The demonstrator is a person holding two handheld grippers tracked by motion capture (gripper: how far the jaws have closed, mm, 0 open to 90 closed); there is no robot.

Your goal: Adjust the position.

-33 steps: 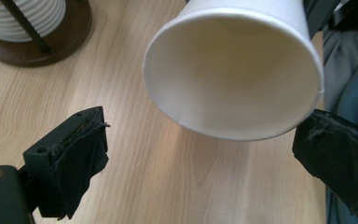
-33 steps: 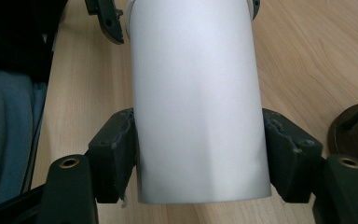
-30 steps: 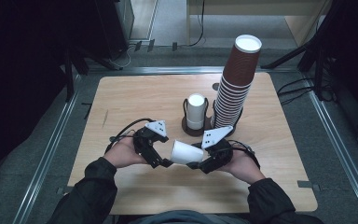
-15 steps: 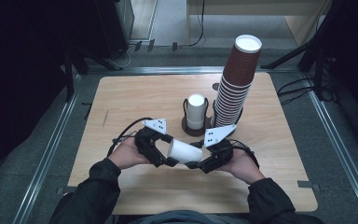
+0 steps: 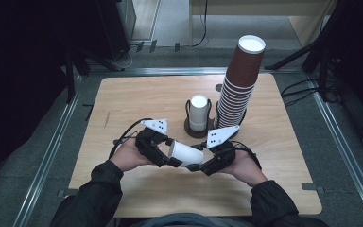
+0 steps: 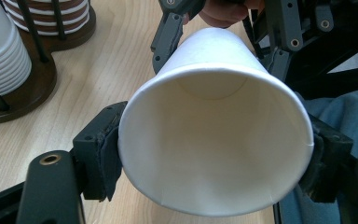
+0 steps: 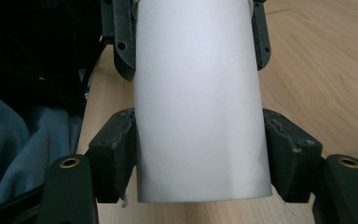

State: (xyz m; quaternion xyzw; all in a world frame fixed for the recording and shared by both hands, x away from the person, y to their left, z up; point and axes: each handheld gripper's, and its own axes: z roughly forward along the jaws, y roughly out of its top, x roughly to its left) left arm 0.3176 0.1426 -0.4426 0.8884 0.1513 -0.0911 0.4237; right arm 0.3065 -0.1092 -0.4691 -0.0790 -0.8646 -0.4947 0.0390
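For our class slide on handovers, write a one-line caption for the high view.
Left gripper and right gripper both clamp a white paper cup lying sideways above the wooden table.

Two grippers: the left gripper (image 5: 166, 152) and the right gripper (image 5: 207, 164), each held in one hand, so two hands. One loose white cup (image 5: 186, 153) lies on its side between them. One wooden holder (image 5: 190, 128) stands on the table (image 5: 132, 101), carrying two stacks: one white stack (image 5: 199, 112) and one tall brown stack (image 5: 238, 80). The cups in either stack are too tightly nested to count exactly; the brown stack has clearly many more than the white. One table.
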